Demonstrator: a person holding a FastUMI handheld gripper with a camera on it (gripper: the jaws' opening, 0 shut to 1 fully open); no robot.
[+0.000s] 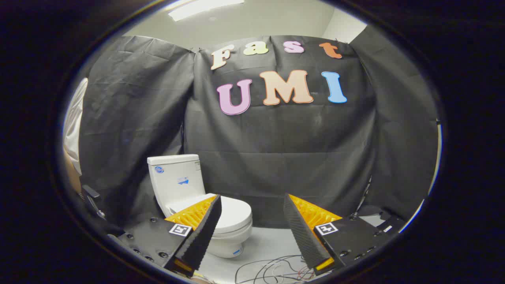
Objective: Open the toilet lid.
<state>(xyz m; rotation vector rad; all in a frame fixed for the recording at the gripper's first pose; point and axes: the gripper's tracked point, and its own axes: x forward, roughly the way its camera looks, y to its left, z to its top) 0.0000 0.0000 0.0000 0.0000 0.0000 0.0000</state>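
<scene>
A white toilet [232, 232] stands on the floor against the black cloth wall, beyond my left finger. Its lid [233, 215] lies flat and closed over the bowl, and the tank [176, 179] rises behind it. My gripper [252, 205] is open, with a wide gap between the two fingers and nothing held. The left finger [201, 227], black with an orange back, overlaps the near side of the lid in the view but stays well short of it. The right finger [303, 228] points at bare floor beside the toilet.
Loose wires [272, 270] lie tangled on the pale floor just ahead of the fingers. Black cloth walls close the booth behind and on both sides. Dark equipment [373, 213] sits at the base of the right wall.
</scene>
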